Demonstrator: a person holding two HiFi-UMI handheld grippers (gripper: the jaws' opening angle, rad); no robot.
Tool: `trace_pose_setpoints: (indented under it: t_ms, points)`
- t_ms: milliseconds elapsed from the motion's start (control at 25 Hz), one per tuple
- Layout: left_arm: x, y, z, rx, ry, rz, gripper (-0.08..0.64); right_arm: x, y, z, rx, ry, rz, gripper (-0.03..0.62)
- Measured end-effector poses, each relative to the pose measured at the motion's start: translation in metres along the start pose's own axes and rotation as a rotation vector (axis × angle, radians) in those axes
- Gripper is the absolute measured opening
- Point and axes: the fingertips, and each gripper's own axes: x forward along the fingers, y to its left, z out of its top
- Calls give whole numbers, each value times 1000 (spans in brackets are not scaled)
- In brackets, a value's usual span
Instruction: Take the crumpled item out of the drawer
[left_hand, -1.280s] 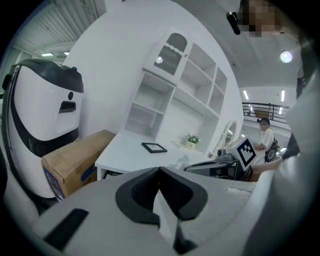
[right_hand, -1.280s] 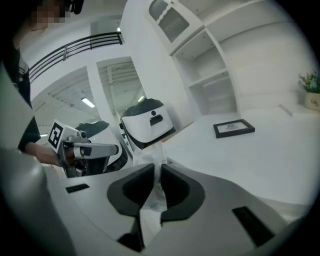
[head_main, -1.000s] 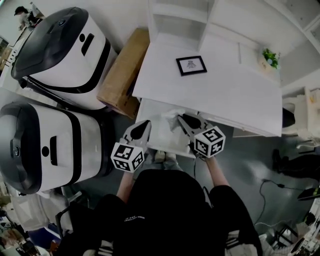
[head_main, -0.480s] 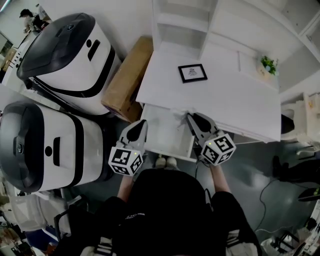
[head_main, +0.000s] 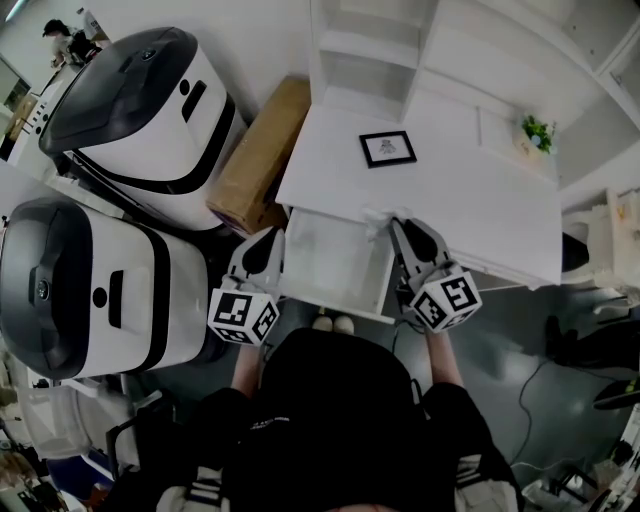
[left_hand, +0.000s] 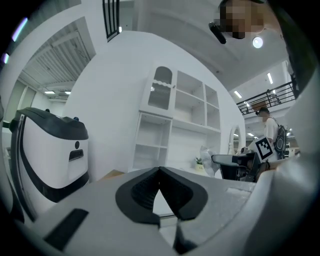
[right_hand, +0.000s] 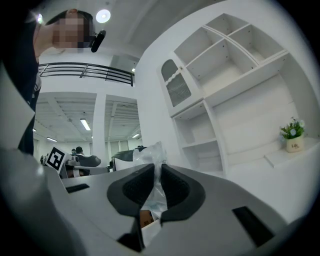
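Observation:
The white drawer (head_main: 332, 262) is pulled out from under the white desk (head_main: 470, 200). My right gripper (head_main: 398, 226) is shut on the crumpled clear plastic item (head_main: 377, 214), held at the drawer's back right corner by the desk edge. In the right gripper view the crumpled item (right_hand: 156, 156) stands pinched between the dark pads of the right gripper (right_hand: 156, 173) and sticks out above them. My left gripper (head_main: 268, 242) hangs just left of the drawer, shut and empty; in its own view the tips of the left gripper (left_hand: 160, 171) meet with nothing between them.
Two big white-and-black machines (head_main: 130, 110) (head_main: 90, 290) stand at the left, with a cardboard box (head_main: 258, 155) between them and the desk. On the desk are a framed picture (head_main: 388, 148) and a small plant (head_main: 540, 130). White shelves (head_main: 370, 50) rise behind.
My right gripper has risen and shifted right with the crumpled item, from over the drawer to the desk edge. My left gripper has drifted left, off the drawer.

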Motion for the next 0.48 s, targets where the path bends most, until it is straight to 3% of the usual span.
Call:
trace_pose_setpoints:
  t_ms: [480]
  points:
    - [-7, 6, 8, 10, -21, 31, -2, -6, -3, 9, -14, -42, -26, 30]
